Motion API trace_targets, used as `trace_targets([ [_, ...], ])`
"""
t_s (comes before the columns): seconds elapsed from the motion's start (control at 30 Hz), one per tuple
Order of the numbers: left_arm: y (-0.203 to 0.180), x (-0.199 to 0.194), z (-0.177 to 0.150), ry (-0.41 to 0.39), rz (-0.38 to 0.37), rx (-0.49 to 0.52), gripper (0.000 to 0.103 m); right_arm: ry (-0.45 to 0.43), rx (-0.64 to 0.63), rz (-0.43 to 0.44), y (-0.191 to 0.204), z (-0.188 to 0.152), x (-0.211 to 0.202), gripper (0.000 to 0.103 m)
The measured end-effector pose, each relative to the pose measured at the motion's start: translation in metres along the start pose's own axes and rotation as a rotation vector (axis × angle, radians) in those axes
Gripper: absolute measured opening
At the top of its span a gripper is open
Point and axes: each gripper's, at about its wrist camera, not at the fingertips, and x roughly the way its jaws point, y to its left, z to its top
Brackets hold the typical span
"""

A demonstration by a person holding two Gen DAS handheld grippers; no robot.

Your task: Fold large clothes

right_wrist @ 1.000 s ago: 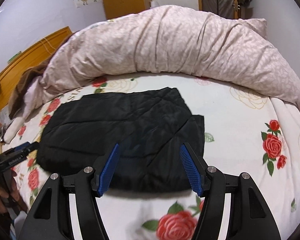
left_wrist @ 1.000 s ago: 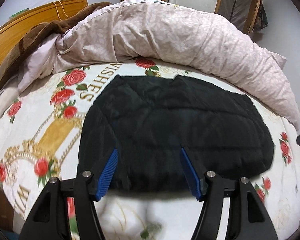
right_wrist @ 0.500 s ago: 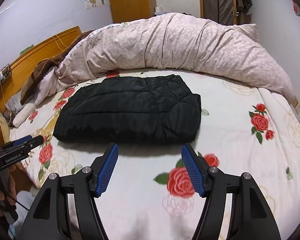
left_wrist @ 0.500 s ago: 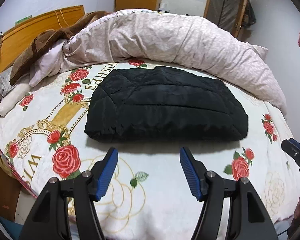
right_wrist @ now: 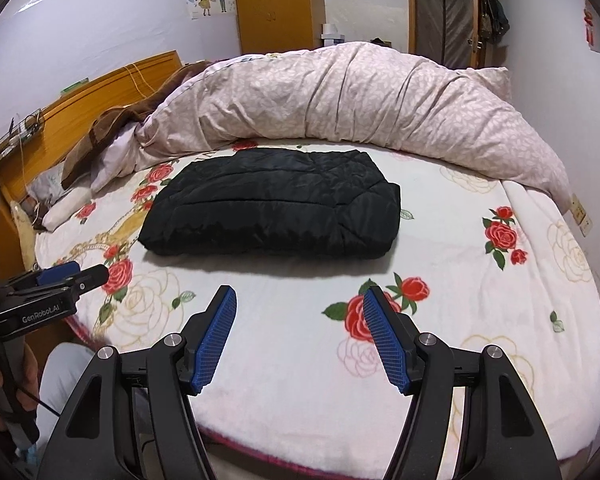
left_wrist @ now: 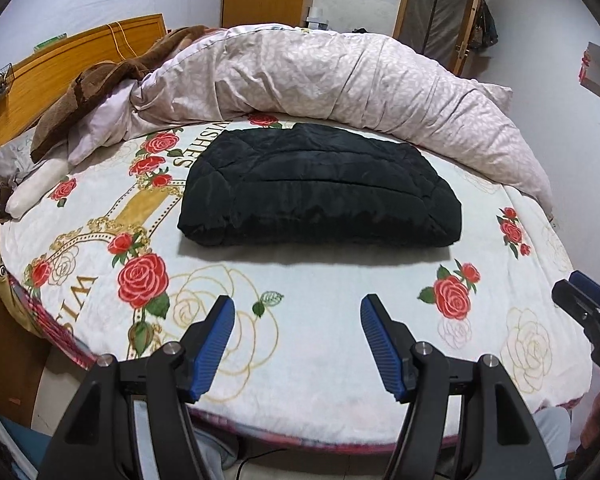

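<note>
Centrally on the white rose-print bedspread (left_wrist: 300, 344) lay the black quilted padded jacket (left_wrist: 320, 196), folded into a thick rectangular bundle, its far edge just beside the bunched pink leaf-print duvet (left_wrist: 340, 76). Left gripper (left_wrist: 298, 310), black with blue ribbed pads, hovered over the bed's near edge, jaws apart, nothing between them; jacket lay ahead of it, well apart. Right gripper (right_wrist: 300, 300) likewise stood apart and empty, jacket ahead and slightly to its left. No contact with jacket by either tool. Brown blanket (left_wrist: 96, 88) lay by the wooden headboard (left_wrist: 60, 68).
</note>
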Motion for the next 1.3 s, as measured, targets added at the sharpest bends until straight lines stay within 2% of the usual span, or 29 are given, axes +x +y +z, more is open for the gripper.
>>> trace_targets([
  [0.37, 0.002, -0.021, -0.021, -0.015, 0.038, 0.018, 0.070, 0.001, -0.030, -0.010, 0.014, -0.017, -0.013, 0.066],
  [1.3, 0.010, -0.001, -0.021, 0.014, 0.055, 0.013, 0.071, 0.042, -0.031, -0.019, 0.013, -0.018, 0.005, 0.066],
])
